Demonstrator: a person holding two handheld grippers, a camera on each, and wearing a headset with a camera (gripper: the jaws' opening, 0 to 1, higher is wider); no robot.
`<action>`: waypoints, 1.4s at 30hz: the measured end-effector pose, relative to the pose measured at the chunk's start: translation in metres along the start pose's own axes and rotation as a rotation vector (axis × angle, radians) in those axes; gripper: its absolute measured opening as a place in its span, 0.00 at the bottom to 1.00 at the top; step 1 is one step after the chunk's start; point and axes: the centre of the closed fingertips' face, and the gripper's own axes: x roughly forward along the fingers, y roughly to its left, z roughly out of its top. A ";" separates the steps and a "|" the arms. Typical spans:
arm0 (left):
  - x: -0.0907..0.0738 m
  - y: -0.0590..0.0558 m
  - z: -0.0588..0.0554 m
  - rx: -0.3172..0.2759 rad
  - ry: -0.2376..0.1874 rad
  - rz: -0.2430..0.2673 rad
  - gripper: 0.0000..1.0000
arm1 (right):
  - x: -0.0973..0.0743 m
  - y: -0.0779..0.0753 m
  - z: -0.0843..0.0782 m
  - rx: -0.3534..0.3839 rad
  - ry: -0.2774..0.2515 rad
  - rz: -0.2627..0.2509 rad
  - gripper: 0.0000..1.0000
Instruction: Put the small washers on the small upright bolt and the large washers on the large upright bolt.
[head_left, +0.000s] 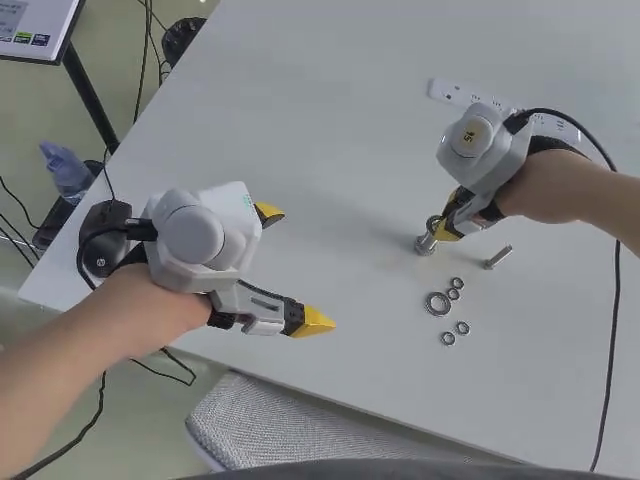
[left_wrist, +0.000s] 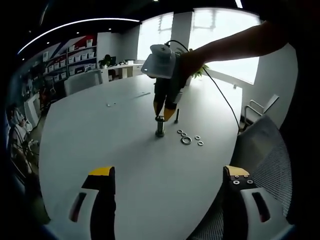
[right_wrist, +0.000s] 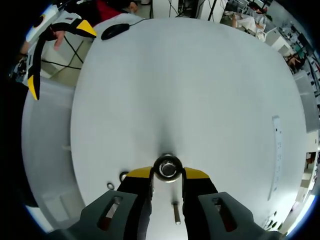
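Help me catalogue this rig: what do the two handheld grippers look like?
Both the left gripper and right gripper have rounded pale grey housings and dark jaws with yellow tips. A black cable trails from the right one, which carries a round yellow sticker; a second black cable leaves the left.

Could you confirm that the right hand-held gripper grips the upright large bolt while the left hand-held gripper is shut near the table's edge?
Not quite: the left hand-held gripper is open, its jaws wide apart in the left gripper view. The rest holds: the right hand-held gripper grips the upright large bolt, and the left one is near the edge of the table.
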 end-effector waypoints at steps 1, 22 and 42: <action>0.000 -0.001 0.000 -0.009 -0.003 -0.003 0.89 | 0.000 0.000 0.000 -0.002 0.001 -0.003 0.21; -0.003 -0.007 0.007 -0.007 -0.011 -0.016 0.85 | 0.024 -0.002 -0.003 0.007 0.019 0.000 0.22; -0.005 -0.005 0.003 -0.015 -0.004 -0.009 0.83 | 0.043 0.001 -0.010 0.026 0.030 0.002 0.22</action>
